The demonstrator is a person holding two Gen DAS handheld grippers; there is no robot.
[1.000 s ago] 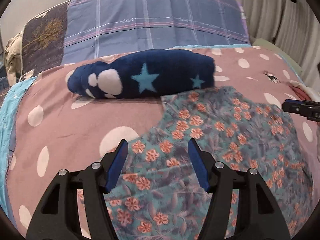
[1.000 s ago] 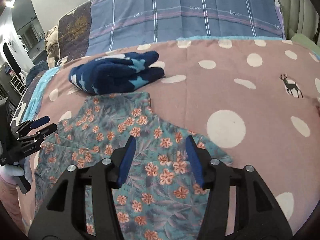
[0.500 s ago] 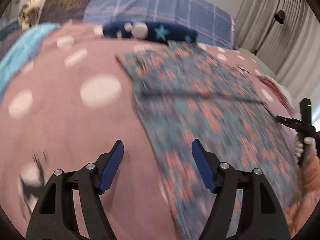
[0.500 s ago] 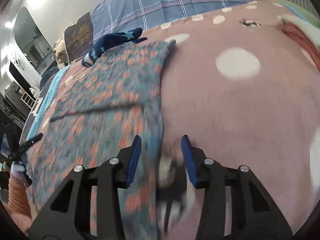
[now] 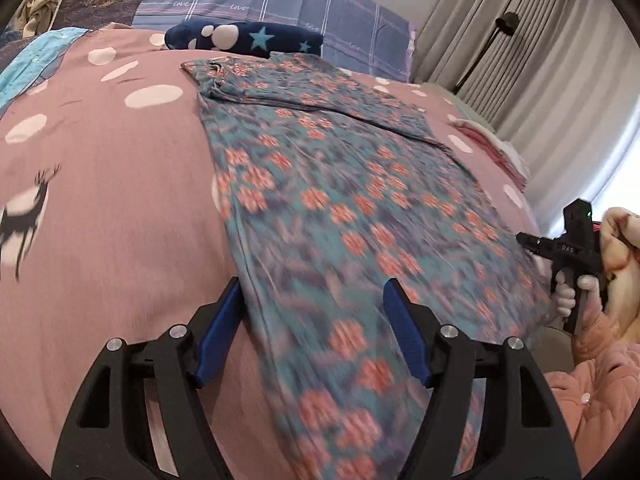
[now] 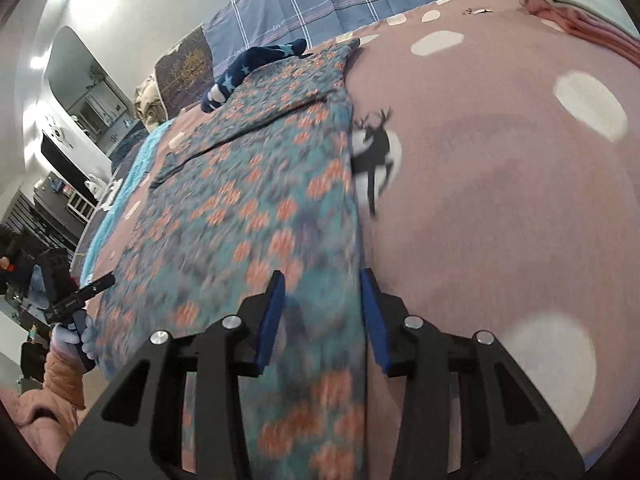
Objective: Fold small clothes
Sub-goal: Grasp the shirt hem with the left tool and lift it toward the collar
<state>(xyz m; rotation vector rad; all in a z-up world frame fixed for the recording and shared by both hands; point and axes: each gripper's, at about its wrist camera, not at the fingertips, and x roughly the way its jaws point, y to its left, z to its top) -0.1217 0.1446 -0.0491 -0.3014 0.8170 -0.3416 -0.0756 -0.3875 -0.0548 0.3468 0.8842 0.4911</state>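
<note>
**Both grippers lined up on the near hem of the floral garment**

Floral garment [image 5: 340, 208] lies spread flat on the pink spotted bedspread [image 5: 120, 208], long axis running away from me toward the pillows. One sleeve looks already turned in across the upper body. A folded navy star-print piece [image 5: 244, 38] sits at the far end, touching or just beside the garment's top edge; I cannot tell which.

Left gripper [image 5: 312, 332]: fingers wide apart, nothing between them but the garment's left edge lying below. No grip.

Right gripper [image 6: 322, 320]: fingers apart, narrower gap, straddling the garment's right edge [image 6: 356, 208]. Cloth sits between them but they have not closed on it.

Near cloth is blurred in both wrist views, so the fine lie of the hem is unclear.

My read: this is the reach for the bottom corners, ahead of a lengthwise fold up toward the collar. Early to mid fold.

Next move calls for:
- drop both sets of fingers onto the hem corners
- close on the garment only, not the bedspread
- lift evenly, carry hem toward the neckline, keep side edges aligned

Risk: pinching bedspread along with the thin fabric.
</note>
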